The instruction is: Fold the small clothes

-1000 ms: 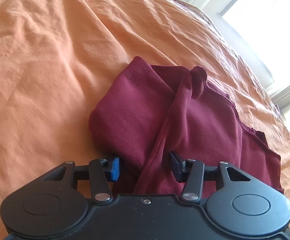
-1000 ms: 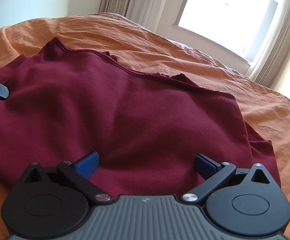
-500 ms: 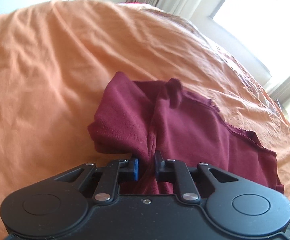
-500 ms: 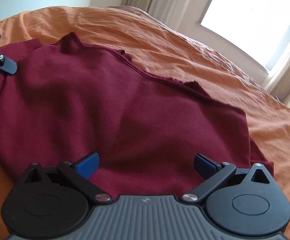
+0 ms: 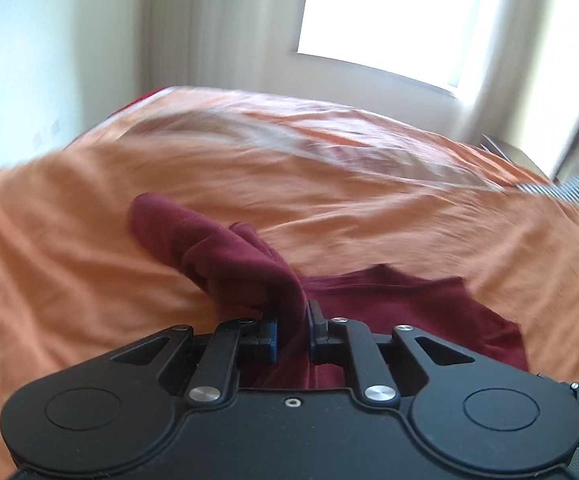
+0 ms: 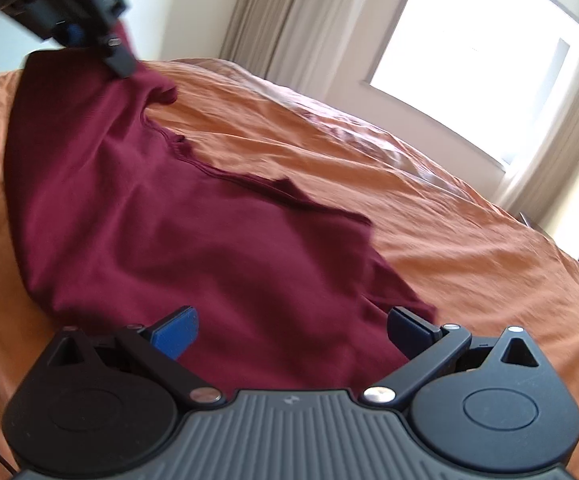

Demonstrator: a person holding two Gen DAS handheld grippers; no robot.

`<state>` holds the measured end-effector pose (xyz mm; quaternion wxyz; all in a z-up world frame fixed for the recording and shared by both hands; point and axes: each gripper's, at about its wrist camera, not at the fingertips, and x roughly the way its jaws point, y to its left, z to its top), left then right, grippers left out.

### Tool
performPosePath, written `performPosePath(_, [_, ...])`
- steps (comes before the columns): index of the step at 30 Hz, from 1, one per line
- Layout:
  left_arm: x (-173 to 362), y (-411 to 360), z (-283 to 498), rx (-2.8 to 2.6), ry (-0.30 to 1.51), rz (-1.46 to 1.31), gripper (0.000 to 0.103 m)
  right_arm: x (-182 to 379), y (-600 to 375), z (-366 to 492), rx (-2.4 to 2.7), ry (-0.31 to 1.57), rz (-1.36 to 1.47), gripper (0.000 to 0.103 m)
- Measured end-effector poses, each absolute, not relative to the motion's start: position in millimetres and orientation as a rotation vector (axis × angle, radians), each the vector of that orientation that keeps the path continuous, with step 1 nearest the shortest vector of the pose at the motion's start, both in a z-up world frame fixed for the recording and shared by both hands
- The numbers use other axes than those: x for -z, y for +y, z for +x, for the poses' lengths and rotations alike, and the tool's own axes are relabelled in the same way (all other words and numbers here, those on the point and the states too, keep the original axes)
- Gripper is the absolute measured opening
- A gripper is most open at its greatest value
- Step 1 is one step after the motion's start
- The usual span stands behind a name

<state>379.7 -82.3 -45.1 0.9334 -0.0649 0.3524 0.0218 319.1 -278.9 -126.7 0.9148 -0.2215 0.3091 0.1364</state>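
Left wrist view: our left gripper (image 5: 292,330) pinches the maroon garment (image 5: 245,264) above the orange bedsheet (image 5: 69,240) (blurred); our right gripper (image 6: 291,330) hovers spread wide

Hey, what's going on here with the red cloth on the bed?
A person is folding a maroon garment on an orange bedsheet. The left gripper is shut on one end of the garment and holds it above the bed. The right gripper is open over the near edge, gripping nothing. Most of the garment lies spread flat.
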Motion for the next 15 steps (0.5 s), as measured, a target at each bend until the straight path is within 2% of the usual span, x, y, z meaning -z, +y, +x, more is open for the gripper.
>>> performPosePath(5, [45.0,-155.3,389.6,0.069,0.726,-0.037,0.013,127.4,-328.3,302.4,-0.228,0.663,-0.442,0.103])
performPosePath(15, [108.5,-253.1,397.7,0.212,0.864,0.113,0.014,142.5,-396.5,280.8,-0.127,0.738,-0.368,0.103])
